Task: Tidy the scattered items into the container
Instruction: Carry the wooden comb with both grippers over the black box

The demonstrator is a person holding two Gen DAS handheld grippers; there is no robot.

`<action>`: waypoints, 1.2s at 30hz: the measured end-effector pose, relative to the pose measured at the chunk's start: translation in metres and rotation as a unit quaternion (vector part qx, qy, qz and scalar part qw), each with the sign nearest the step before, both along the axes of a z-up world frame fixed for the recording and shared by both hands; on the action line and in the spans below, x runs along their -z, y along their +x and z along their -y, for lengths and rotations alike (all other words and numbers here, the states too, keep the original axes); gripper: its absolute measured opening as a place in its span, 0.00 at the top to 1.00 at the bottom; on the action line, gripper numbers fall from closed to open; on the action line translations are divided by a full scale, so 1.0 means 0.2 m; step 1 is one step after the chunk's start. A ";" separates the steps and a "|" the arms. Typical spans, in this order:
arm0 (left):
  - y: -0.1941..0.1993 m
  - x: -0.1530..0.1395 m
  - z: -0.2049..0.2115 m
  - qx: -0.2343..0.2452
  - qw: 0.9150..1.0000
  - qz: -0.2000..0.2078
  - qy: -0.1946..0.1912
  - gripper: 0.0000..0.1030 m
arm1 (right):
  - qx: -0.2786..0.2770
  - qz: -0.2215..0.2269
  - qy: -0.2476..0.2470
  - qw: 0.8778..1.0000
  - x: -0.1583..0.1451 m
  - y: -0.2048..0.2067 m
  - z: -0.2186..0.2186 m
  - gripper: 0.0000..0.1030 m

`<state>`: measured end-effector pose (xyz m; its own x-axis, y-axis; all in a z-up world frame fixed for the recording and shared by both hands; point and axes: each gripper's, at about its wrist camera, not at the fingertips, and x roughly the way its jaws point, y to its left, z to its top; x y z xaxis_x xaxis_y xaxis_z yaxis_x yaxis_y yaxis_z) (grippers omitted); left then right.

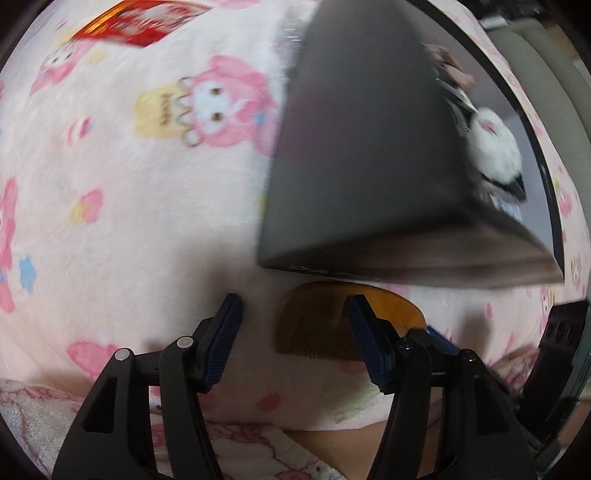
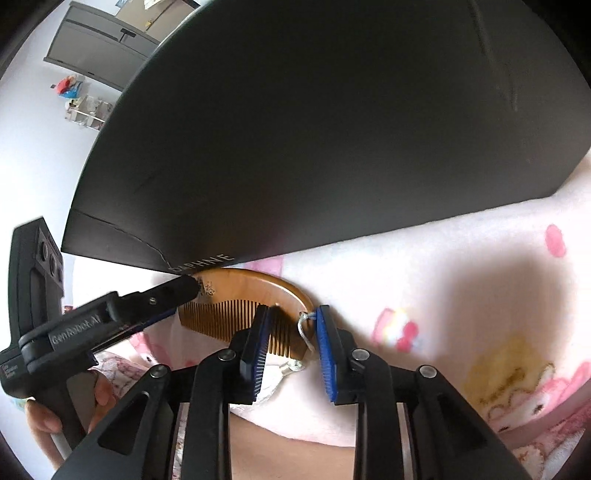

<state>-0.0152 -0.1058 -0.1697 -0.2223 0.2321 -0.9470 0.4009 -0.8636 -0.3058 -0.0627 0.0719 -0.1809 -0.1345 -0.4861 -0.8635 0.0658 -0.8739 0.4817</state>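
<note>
The right hand-held gripper (image 2: 291, 314) is straddling the amber wooden comb's (image 2: 236, 299) corded end, jaws narrowed but not clamping. The left hand-held gripper (image 1: 293, 301) is hovering half-open. Comb's lying on the pink cartoon-print blanket (image 2: 424, 258), tucked against the black cardboard box (image 2: 314, 129), so closing could snag just the cord.

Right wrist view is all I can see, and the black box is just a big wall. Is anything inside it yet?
Observer: Yes, a white fluffy thing sits inside the black box.
Operator: Is more stuff lying around besides the comb?
Observer: A red packet lies on the blanket, past the box.
Operator: Is the left gripper grabbing the comb?
Observer: No, its jaws stand open, one finger over the comb, the other over bare blanket.
</note>
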 end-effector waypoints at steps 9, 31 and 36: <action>0.02 -0.02 -0.06 0.048 0.998 -0.002 0.028 0.54 | 0.011 -0.005 0.023 1.000 -0.01 -0.02 -0.02 0.73; 0.16 -0.31 -0.08 0.096 0.989 -0.097 0.059 0.50 | -0.004 -0.070 -0.013 0.997 -0.23 -0.05 -0.11 0.70; 0.20 -0.49 -0.10 0.091 0.986 -0.130 0.056 0.50 | -0.010 -0.094 -0.029 0.995 -0.31 -0.05 -0.21 0.70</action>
<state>0.0240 -0.0859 -0.0711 -0.4000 0.3897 -0.8295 0.1380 -0.8692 -0.4749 -0.0727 0.1136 -0.1182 -0.2807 -0.5388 -0.7943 0.1768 -0.8424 0.5090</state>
